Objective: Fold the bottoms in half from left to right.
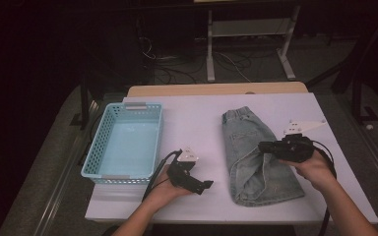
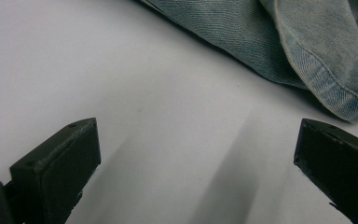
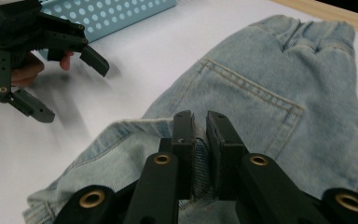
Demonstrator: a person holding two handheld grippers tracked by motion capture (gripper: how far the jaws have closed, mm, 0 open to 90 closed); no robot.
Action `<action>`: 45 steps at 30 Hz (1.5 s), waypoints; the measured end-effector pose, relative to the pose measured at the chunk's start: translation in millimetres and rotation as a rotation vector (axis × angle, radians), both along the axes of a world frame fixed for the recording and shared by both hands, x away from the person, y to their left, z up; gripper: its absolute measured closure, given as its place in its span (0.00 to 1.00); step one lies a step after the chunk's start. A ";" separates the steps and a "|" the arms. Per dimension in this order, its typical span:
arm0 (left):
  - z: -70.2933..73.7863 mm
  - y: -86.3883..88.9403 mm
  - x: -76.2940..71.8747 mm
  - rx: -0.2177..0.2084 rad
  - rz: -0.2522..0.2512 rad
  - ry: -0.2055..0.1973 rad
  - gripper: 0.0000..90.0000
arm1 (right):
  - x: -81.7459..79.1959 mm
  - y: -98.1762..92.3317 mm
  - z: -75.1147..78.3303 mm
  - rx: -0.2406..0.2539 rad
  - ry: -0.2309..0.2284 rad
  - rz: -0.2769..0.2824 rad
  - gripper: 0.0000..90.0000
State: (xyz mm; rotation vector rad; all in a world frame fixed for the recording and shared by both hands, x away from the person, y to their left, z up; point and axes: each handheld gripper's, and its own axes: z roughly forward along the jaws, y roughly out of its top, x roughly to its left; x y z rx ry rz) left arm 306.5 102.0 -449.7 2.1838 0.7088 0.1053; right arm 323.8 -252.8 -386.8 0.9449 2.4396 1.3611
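Observation:
A pair of light-blue denim shorts lies on the white table, waistband toward the far side. One leg is folded over the other. My right gripper reaches in from the right, shut on a raised fold of the shorts; the denim shows pinched between the jaws of my right gripper. My left gripper rests near the front edge, left of the shorts, jaws wide open with nothing between them. In the left gripper view my left gripper stands over bare table, and a hem of the shorts lies beyond.
A light-blue perforated plastic basket stands at the table's left side, nothing in it. Bare table lies between basket and shorts. A wooden edge runs along the back. A white metal frame and cables stand on the dark floor behind.

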 end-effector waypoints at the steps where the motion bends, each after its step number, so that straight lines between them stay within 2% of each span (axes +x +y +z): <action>1: -0.1 -0.1 0.0 0.001 -0.001 0.001 0.00 | -1.3 -2.2 -0.2 -0.002 0.000 -0.004 0.90; 9: -0.5 -0.3 0.0 0.002 -0.003 0.003 0.00 | -11.3 -19.3 -2.4 -0.002 0.005 -0.033 0.90; 17: -0.2 -0.6 -0.7 0.000 -0.003 0.003 0.00 | -26.1 -35.3 -9.8 -0.028 0.023 -0.064 0.90; 30: -0.1 0.0 -0.5 0.001 0.002 0.002 0.00 | -44.8 -57.1 -27.3 -0.071 0.081 -0.096 0.90; 35: 0.0 0.3 -0.4 0.003 0.001 0.002 0.00 | -51.5 -60.6 -37.9 -0.109 0.124 -0.092 0.90; 36: -0.1 0.3 -0.3 0.004 0.001 0.002 0.00 | -53.2 -61.4 -39.8 -0.116 0.133 -0.093 0.87; 38: -0.3 -0.4 -0.3 0.004 0.000 0.003 0.00 | -54.8 -62.3 -39.5 -0.100 0.132 -0.090 0.79; 40: -0.4 -0.8 -0.3 0.004 -0.002 0.003 0.00 | -56.5 -61.9 -32.9 -0.073 0.109 -0.095 0.73; 42: -0.8 -1.7 -0.6 0.002 0.001 0.005 0.00 | -57.6 -59.3 -24.8 -0.023 0.083 -0.081 0.72; 45: -1.0 -2.4 -0.5 0.004 -0.002 0.006 0.00 | -59.4 -48.9 -17.3 0.001 0.059 -0.046 0.72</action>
